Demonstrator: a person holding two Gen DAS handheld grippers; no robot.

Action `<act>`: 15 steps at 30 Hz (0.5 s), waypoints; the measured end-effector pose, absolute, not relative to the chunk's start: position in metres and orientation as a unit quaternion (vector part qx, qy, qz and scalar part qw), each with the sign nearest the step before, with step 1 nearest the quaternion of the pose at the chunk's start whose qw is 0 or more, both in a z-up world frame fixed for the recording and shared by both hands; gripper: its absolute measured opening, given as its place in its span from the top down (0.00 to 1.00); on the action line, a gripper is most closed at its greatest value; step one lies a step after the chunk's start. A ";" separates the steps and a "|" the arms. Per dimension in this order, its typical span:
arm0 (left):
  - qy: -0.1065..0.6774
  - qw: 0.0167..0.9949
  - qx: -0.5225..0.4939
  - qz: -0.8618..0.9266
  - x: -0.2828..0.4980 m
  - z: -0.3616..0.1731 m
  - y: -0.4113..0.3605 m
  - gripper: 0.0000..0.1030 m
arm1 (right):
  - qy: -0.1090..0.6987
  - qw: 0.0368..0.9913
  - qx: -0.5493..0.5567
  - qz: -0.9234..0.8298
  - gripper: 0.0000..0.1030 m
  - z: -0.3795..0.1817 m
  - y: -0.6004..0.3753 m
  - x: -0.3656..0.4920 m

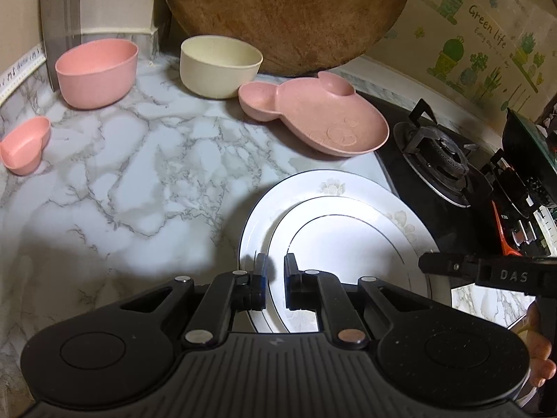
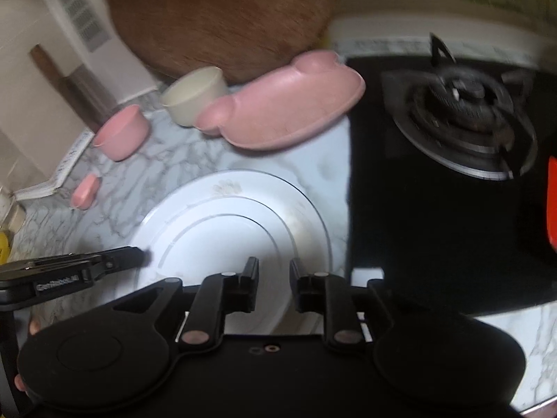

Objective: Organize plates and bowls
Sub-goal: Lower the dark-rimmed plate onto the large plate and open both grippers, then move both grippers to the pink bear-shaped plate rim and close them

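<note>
A white counter with grey marble veining [image 1: 146, 181] fills the left and middle of the left wrist view. On it, at the upper left, stands a round pink bowl [image 1: 95, 73]; right of it a cream round bowl [image 1: 219, 66]. A small pink heart-shaped dish [image 1: 24, 146] sits at the far left edge. Right of centre lies a pink bear-shaped divided plate [image 1: 313, 118], its right end over the black glass gas hob [image 1: 435, 181]. Lower centre lies a large white plate with a thin dark rim line [image 1: 278, 195], bearing a smaller white plate [image 1: 348, 237]. A big round brown wooden board [image 1: 285, 14] leans at the back.

Marble-patterned countertop [image 1: 139, 181], black gas hob [image 1: 435, 160], wooden round board [image 1: 285, 10] against cactus-print wall [image 1: 487, 45].
</note>
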State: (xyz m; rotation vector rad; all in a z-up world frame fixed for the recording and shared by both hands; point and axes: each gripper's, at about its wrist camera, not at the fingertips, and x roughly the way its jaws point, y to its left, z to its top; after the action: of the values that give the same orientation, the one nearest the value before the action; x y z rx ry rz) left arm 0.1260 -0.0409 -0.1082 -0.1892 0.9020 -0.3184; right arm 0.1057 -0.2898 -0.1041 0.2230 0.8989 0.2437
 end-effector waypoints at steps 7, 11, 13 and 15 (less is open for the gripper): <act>0.406 0.898 -0.077 -0.151 0.109 -0.089 -0.044 0.92 | 0.386 0.908 0.053 0.154 0.64 -0.077 -0.271 0.089; 0.391 0.906 -0.075 -0.143 0.098 -0.078 -0.044 0.92 | 0.364 0.916 0.035 0.166 0.53 -0.066 -0.265 0.079; 0.379 0.913 -0.069 -0.135 0.091 -0.073 -0.045 0.92 | 0.353 0.919 0.032 0.174 0.45 -0.061 -0.263 0.075; 0.369 0.919 -0.064 -0.127 0.084 -0.067 -0.045 0.91 | 0.344 0.921 0.030 0.181 0.39 -0.057 -0.261 0.071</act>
State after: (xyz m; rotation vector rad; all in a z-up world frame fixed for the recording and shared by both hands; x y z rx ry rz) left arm 0.0840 -0.0448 -0.0672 -0.1315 0.7580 -0.2604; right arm 0.0711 -0.2613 -0.0568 0.0626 0.7072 0.3717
